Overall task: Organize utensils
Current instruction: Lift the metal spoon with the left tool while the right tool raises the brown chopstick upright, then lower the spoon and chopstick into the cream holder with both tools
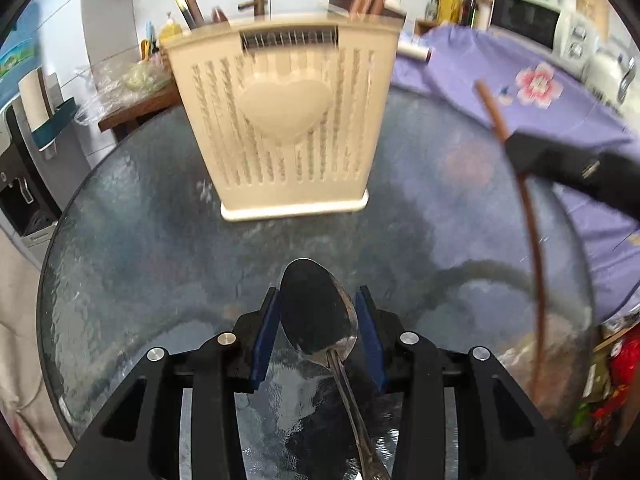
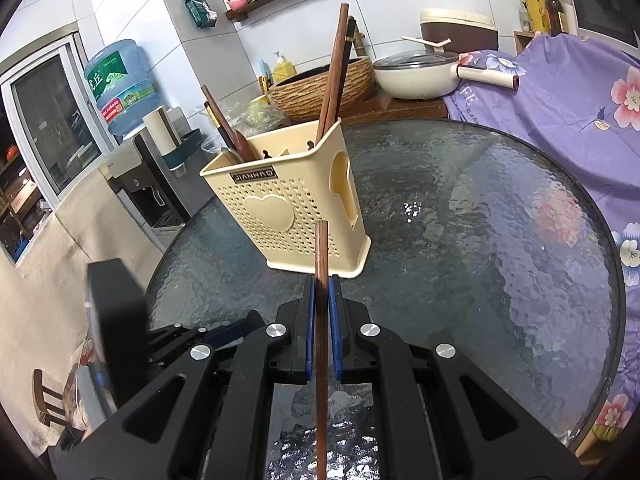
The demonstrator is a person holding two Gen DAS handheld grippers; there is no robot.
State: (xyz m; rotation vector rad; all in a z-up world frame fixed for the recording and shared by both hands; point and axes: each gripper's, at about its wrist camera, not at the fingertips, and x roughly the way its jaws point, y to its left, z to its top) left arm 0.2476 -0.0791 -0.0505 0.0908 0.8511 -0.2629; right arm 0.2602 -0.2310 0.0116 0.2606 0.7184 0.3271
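A cream plastic utensil holder (image 1: pixel 280 120) with a heart on its side stands on the round glass table (image 1: pixel 140 220); it also shows in the right wrist view (image 2: pixel 288 204), with brown chopsticks (image 2: pixel 334 76) and other utensils standing in it. My left gripper (image 1: pixel 318 308) has a metal spoon (image 1: pixel 316 312) between its blue pads, bowl forward, held above the table short of the holder. My right gripper (image 2: pixel 322 284) is shut on a single brown chopstick (image 2: pixel 321 256) pointing toward the holder; that chopstick (image 1: pixel 532 220) and the gripper (image 1: pixel 520 152) show at the right of the left wrist view.
A purple flowered cloth (image 2: pixel 560 92) covers something at the table's right. A woven basket (image 2: pixel 320 88) and a white pan (image 2: pixel 416 72) sit on a counter behind. A water dispenser (image 2: pixel 124 84) stands at the left. A microwave (image 1: pixel 524 20) is at the far right.
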